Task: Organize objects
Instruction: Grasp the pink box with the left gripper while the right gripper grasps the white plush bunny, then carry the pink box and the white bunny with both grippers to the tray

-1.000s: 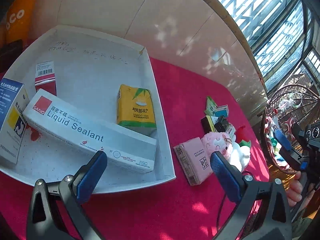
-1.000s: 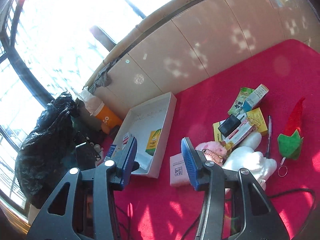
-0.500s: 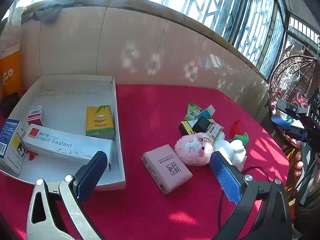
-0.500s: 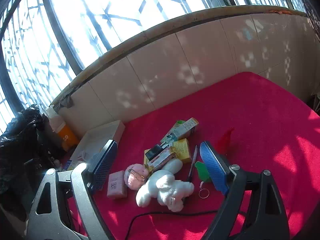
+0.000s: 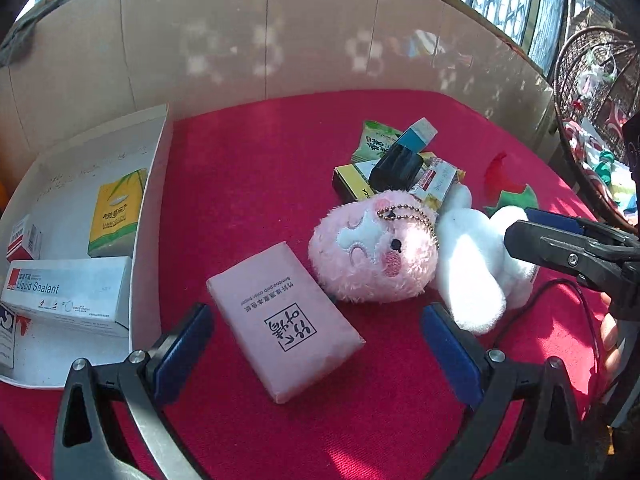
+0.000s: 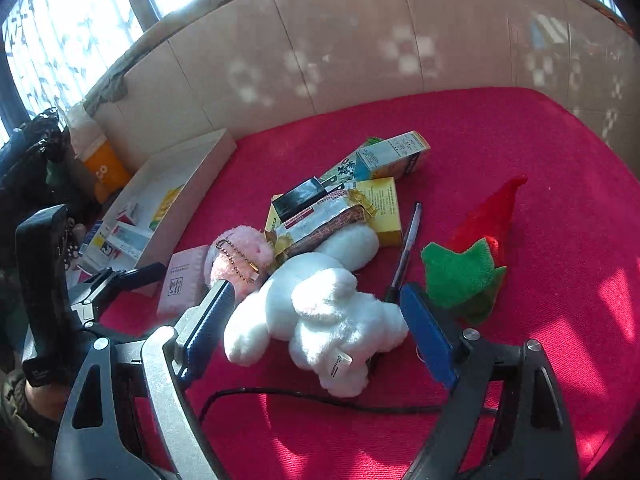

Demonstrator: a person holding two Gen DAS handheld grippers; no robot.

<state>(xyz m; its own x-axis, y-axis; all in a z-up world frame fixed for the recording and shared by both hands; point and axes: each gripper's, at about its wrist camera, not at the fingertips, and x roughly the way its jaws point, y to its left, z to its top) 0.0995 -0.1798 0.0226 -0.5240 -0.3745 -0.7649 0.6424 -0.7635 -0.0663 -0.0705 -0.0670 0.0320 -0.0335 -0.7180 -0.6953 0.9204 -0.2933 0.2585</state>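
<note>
A pink tissue pack [image 5: 284, 320] lies flat on the red cloth between the fingers of my left gripper [image 5: 316, 312], which is open and not touching it. Right of it a pink plush [image 5: 372, 252] leans against a white plush [image 5: 468, 272]. In the right wrist view the white plush [image 6: 320, 312] lies between the wide-open fingers of my right gripper [image 6: 316, 292], and the pads do not press it. A white tray [image 5: 152, 168] at the left holds a yellow tissue pack [image 5: 116, 212], a Liquid Sealant box [image 5: 64, 288] and a small red-and-white box [image 5: 24, 236].
Behind the plush toys is a pile of small boxes and packets [image 6: 352, 196]. A pen [image 6: 408, 236] and a red-and-green felt hat [image 6: 472, 256] lie to the right. A black cable [image 6: 320, 400] crosses the cloth in front. A tiled wall borders the far side.
The left gripper swung right from the tray to the pink tissue pack and came closer. The right gripper opened wide and came down over the white plush.
</note>
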